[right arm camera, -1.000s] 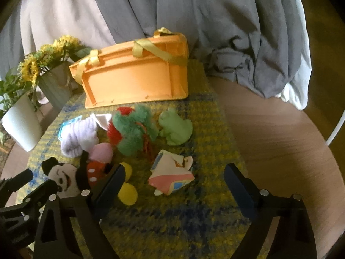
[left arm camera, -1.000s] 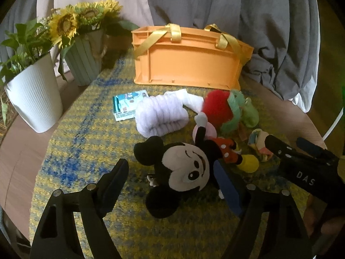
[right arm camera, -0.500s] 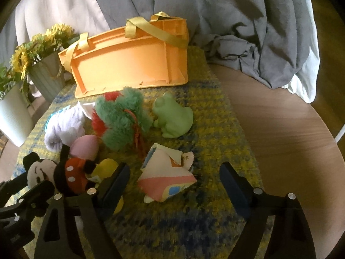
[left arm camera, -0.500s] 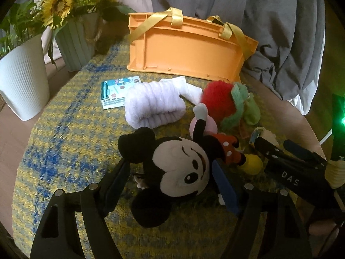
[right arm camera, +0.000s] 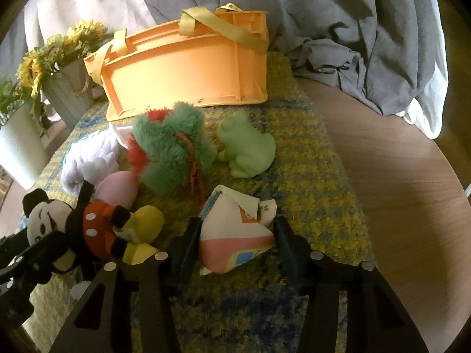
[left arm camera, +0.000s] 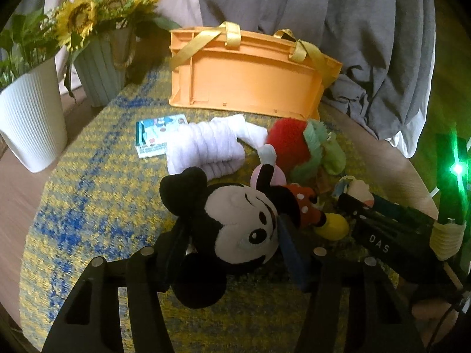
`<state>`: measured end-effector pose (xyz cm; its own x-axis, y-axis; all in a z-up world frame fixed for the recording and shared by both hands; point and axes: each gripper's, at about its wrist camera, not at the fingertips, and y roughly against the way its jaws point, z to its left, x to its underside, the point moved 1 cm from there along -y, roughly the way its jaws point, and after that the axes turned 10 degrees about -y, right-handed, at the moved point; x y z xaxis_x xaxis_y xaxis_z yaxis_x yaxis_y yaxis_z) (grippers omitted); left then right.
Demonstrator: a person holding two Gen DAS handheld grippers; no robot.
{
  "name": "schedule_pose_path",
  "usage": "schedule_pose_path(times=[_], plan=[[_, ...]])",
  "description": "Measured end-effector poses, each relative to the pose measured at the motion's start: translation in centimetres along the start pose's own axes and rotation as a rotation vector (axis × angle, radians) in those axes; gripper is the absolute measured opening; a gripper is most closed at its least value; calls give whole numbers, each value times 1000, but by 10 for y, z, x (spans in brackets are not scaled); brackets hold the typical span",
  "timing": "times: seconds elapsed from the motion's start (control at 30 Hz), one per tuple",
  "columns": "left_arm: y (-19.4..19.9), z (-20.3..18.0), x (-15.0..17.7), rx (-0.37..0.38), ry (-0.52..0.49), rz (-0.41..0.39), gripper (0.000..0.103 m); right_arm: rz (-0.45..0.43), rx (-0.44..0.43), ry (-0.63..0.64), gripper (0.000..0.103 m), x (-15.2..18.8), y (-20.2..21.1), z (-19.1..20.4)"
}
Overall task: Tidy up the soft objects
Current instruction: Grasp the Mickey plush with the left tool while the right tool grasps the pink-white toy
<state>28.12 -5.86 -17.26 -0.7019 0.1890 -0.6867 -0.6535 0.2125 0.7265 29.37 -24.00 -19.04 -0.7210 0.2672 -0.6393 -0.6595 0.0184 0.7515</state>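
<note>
We see the left gripper closing around the head of the mouse doll, both pads against it. The right gripper is closing on the small pink-and-white cushion; its pads seem to touch the cushion's sides, though shadow hides the contact. Both toys lie on the yellow-and-blue mat. Behind them sit 3 more soft things (a green frog, a red-and-green fuzzy toy, a lilac cloth roll), then the orange basket.
</note>
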Motion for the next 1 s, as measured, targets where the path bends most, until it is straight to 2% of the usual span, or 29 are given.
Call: schedule_pose_path(times=[0.33, 1.0], plan=[[25, 0, -18, -57, -17, -75, 57, -89, -3, 9, 49, -12, 41, 2], [78, 12, -71, -76, -65, -260, 58, -264, -77, 2, 49, -48, 117, 31]])
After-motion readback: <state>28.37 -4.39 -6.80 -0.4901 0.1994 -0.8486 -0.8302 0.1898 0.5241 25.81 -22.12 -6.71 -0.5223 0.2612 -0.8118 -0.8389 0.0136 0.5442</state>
